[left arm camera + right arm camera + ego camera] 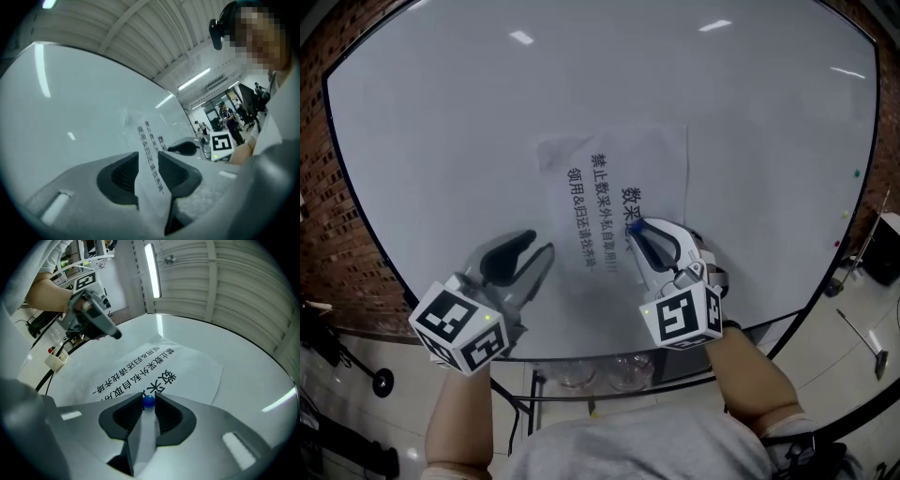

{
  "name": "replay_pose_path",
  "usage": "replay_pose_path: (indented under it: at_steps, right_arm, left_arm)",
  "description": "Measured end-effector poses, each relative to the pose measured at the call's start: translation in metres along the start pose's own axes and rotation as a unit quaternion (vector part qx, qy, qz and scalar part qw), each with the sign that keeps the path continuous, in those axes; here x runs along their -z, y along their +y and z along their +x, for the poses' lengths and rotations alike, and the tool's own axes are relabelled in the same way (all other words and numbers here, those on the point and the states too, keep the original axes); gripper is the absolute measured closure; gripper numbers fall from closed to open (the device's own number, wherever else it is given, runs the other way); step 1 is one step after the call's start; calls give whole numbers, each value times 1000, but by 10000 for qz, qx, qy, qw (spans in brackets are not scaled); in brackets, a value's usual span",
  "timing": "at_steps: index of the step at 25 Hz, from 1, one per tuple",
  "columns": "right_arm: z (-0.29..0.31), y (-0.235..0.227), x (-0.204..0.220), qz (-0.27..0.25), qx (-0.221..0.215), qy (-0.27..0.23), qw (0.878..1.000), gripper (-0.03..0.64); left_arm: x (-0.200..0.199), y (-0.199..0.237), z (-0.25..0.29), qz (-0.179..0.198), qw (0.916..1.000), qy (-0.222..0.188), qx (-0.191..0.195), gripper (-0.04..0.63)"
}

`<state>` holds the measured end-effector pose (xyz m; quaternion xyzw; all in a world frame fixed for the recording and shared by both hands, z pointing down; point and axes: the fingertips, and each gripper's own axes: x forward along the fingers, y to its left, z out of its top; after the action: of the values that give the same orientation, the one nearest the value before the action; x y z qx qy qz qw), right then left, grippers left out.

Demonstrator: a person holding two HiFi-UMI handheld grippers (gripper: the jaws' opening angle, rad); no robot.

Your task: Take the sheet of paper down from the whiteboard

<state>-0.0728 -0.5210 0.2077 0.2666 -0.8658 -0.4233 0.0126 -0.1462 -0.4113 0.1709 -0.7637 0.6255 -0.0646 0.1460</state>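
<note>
A white sheet of paper (609, 178) with black print lies flat on the whiteboard (441, 141). My right gripper (636, 228) is over the sheet's lower right part, shut on a small blue magnet (148, 402) that sits between its tips (148, 398). I cannot tell whether the magnet still touches the paper. My left gripper (539, 244) is just left of the sheet's lower edge, with its jaws apart. In the left gripper view the paper (149, 159) shows through the gap between the jaws (147, 157), and the pads do not press on it.
Small coloured magnets (856, 173) dot the board's right edge. A brick wall (328, 272) lies beyond the board on the left. Clear bottles (600, 370) stand under the board's lower edge, and stands and cables (862, 328) are on the floor at the right.
</note>
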Motion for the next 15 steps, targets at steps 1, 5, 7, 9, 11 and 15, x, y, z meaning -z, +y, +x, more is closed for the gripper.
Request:
replay_pose_path:
  at_steps: [1, 5, 7, 9, 11, 15]
  right_arm:
    - [0, 0, 1, -7, -3, -6, 10000, 537]
    - [-1, 0, 0, 20, -22, -34, 10000, 537]
    - [-1, 0, 0, 46, -43, -45, 10000, 537]
    - [-2, 0, -2, 61, -64, -64, 9999, 537]
    - [-2, 0, -1, 52, -59, -75, 9999, 537]
    - [0, 0, 1, 46, -48, -82, 9999, 537]
  left_arm:
    - [-19, 8, 2, 153, 9997, -143, -118, 466]
    - [-69, 31, 16, 420, 9980, -358, -311, 445]
    - [-78, 38, 27, 355, 9983, -356, -297, 434]
    - [-83, 41, 36, 321, 9984, -378, -268, 434]
    - [-83, 42, 45, 336, 9984, -387, -237, 434]
    - [-82, 42, 55, 198, 9984, -513, -135, 436]
